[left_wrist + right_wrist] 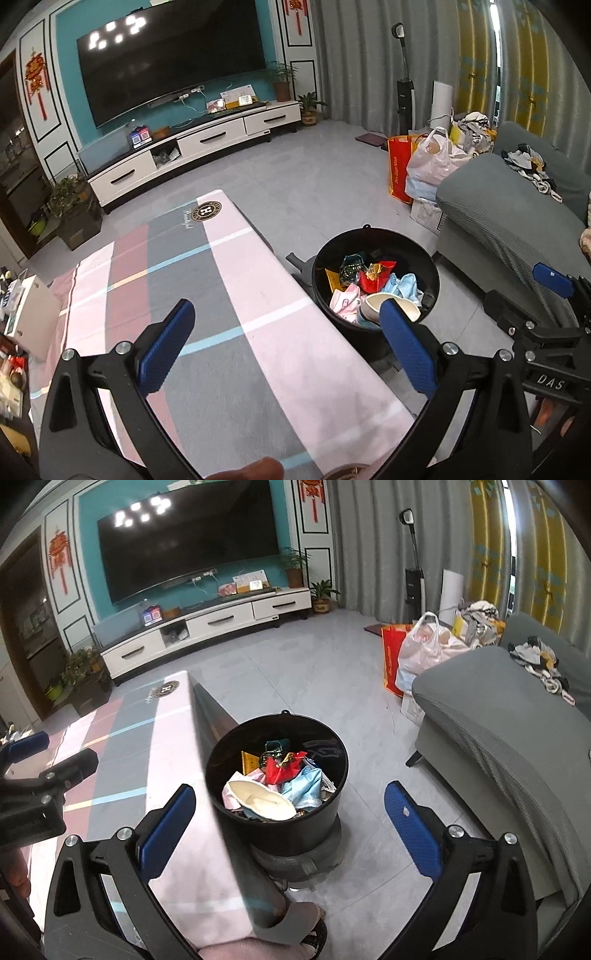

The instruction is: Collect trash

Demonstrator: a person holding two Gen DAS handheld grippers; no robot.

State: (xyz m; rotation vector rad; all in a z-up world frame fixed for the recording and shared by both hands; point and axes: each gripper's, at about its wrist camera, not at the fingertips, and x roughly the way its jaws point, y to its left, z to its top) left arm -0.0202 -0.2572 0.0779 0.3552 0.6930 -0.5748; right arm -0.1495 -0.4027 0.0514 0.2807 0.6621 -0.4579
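Both my left gripper (286, 345) and right gripper (290, 829) have jaws wide apart, holding nothing. The full bin (277, 771) sits beside the table (229, 295); a bump could spill trash.

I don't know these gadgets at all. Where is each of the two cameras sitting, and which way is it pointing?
Left wrist view: sits on the left tongs, angled down over the table; its blue fingers stand wide apart; the right tongs show at the right edge.
Right wrist view: sits on the right tongs, angled down at the black bin; a slippered foot shows below.
Shared: bin, table, TV, grey sofa.
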